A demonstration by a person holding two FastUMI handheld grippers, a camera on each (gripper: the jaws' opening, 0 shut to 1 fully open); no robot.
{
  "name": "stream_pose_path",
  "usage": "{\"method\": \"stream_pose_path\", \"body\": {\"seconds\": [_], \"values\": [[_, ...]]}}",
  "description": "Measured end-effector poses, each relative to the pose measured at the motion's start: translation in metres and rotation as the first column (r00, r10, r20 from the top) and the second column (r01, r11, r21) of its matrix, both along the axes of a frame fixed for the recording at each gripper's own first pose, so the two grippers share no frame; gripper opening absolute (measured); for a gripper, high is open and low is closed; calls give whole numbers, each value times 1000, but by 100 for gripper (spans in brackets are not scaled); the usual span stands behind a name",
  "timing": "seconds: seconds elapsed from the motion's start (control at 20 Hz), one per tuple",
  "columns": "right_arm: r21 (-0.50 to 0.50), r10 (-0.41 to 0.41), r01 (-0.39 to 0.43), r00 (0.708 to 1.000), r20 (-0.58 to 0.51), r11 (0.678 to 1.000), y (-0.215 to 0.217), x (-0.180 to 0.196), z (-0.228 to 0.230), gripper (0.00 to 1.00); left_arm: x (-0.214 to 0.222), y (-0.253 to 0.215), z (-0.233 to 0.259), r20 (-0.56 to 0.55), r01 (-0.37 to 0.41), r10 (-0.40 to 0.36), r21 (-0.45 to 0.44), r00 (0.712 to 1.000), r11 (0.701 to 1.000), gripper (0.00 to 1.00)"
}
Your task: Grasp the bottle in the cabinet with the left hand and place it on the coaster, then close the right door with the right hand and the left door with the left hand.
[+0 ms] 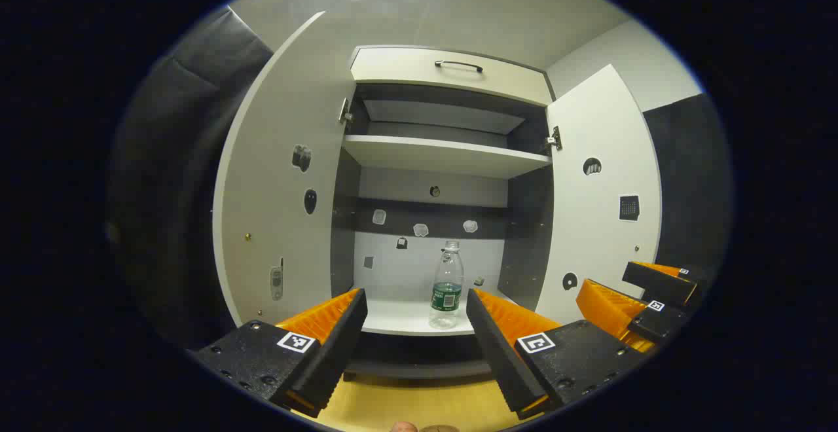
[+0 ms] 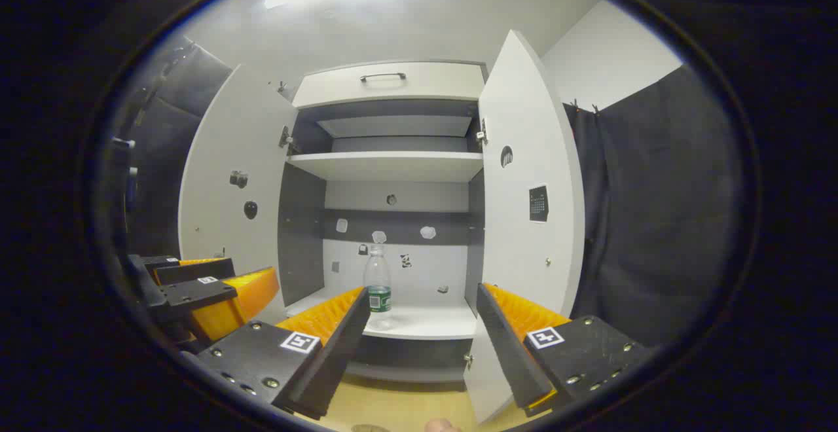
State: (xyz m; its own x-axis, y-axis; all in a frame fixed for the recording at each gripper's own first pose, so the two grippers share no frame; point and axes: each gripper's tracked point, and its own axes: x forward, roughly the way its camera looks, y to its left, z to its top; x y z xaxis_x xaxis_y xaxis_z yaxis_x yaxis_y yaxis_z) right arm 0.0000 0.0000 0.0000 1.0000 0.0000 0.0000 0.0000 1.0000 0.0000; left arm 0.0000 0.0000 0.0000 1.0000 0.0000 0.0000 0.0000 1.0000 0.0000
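A clear plastic bottle (image 1: pixel 447 285) with a dark label stands upright on the lower shelf (image 1: pixel 399 317) of the open cabinet, near the shelf's front edge. My left gripper (image 1: pixel 416 301) is open and held in front of the cabinet, short of the bottle, which shows between its fingers toward the right one. My right gripper (image 2: pixel 424 298) is open too, with nothing in it, and the bottle (image 2: pixel 378 285) appears just past its left finger. Each gripper shows in the other's view: right gripper (image 1: pixel 609 283), left gripper (image 2: pixel 252 273).
Both white doors stand wide open: left door (image 1: pixel 281 177), right door (image 1: pixel 602 203). Above are an upper shelf (image 1: pixel 445 154) and a drawer with a dark handle (image 1: pixel 458 65). A yellow wooden tabletop (image 1: pixel 419 406) lies below the grippers. Black cloth hangs on both sides.
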Motion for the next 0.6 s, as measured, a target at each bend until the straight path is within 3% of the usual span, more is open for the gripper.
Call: {"method": "stream_pose_path", "body": {"seconds": [0.05,0.2,0.6], "values": [[-8,-1,1,1000,2,1000,-1,1,0,99,3,-1,-2,-7,2,-2,-10,1000,1000,96],[-9,-5,5,1000,3,1000,-4,5,-1,96,9,-2,-6,-11,0,0,8,1000,1000,96],[15,-26,26,999,26,1000,-13,9,4,99,24,-17,-10,-25,30,-30,-14,999,999,96]]}}
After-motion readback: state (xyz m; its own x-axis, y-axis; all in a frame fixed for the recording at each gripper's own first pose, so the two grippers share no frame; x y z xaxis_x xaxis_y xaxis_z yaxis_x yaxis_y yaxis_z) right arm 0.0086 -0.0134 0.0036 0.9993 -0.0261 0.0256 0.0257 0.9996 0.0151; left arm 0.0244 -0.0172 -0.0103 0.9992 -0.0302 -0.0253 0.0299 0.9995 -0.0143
